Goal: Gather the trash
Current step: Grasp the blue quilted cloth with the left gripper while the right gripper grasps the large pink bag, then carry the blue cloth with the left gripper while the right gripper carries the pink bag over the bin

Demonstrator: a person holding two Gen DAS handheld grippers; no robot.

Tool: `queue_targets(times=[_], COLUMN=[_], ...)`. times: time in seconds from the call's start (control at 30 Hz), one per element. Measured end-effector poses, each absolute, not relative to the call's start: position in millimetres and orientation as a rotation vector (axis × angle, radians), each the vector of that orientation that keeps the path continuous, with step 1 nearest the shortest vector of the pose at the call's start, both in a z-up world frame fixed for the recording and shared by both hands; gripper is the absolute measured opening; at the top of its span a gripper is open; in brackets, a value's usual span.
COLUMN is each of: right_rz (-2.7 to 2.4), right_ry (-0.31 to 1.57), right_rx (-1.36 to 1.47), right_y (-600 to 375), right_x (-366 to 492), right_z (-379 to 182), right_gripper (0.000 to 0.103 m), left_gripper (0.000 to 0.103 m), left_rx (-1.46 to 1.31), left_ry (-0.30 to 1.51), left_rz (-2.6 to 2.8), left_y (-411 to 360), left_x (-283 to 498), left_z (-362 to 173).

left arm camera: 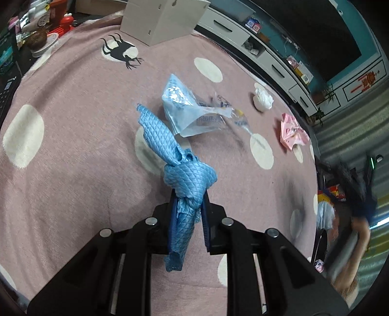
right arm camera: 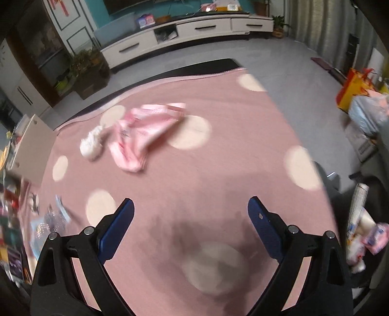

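My left gripper (left arm camera: 188, 194) is clamped on a knotted blue quilted cloth (left arm camera: 187, 175), held clear above the pink polka-dot blanket (left arm camera: 73, 145), probably so it carries without dragging. My right gripper (right arm camera: 190, 211) hangs wide open and empty over the blanket, likely set for the next piece. Left on the blanket: a clear blue plastic wrapper (left arm camera: 192, 109) just past the cloth, a crumpled white tissue (right arm camera: 91, 143) touching a pink packet (right arm camera: 141, 133). The white box (left arm camera: 163, 19) stands at the far edge.
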State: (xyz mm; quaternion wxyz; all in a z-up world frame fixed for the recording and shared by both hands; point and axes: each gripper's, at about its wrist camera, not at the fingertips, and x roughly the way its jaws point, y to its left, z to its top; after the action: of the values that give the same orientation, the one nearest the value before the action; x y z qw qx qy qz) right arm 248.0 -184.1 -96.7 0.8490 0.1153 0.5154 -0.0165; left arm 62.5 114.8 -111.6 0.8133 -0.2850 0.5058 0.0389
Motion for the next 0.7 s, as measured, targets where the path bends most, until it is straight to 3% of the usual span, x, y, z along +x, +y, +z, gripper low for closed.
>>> queue_targets(times=[0.43,0.53,0.57,0.63,0.67,0.7], right_rz=[-0.132,-0.125,-0.117,-0.092,-0.09,-0.072], right_ry=[1.043,1.045,1.053,1.039,1.041,1.042], right_rx=[0.147,0.074,0.056,0.026,0.004,-0.007], right_y=[-126.0,-121.7,-121.1,-122.3,-122.1,-124.1], right_x=[332.8,331.0,329.7,321.1,317.8,310.2], right_z=[-138.4,-143.2,-145.0,-141.5,-140.2,-138.0], right_gripper=[0.092,0.066,0.05,0.038,0.025,0.025], left_gripper=[0.019,0.019,0.019,0.019,0.019,0.02], left_rx=[-0.524,-0.505,-0.502,-0.482,-0.474,-0.46], left_ry=[1.067,1.074,1.075,1.066,1.063,1.057], left_rz=[0.066,0.058,0.058,0.054,0.053,0.047], left_y=[97.7,92.7,91.5,85.8,84.0,79.6], left_x=[60.3,59.7,61.0,60.1,61.8,61.2], left_z=[-102.2,-102.1,-102.0,-99.1,-98.1,-96.5])
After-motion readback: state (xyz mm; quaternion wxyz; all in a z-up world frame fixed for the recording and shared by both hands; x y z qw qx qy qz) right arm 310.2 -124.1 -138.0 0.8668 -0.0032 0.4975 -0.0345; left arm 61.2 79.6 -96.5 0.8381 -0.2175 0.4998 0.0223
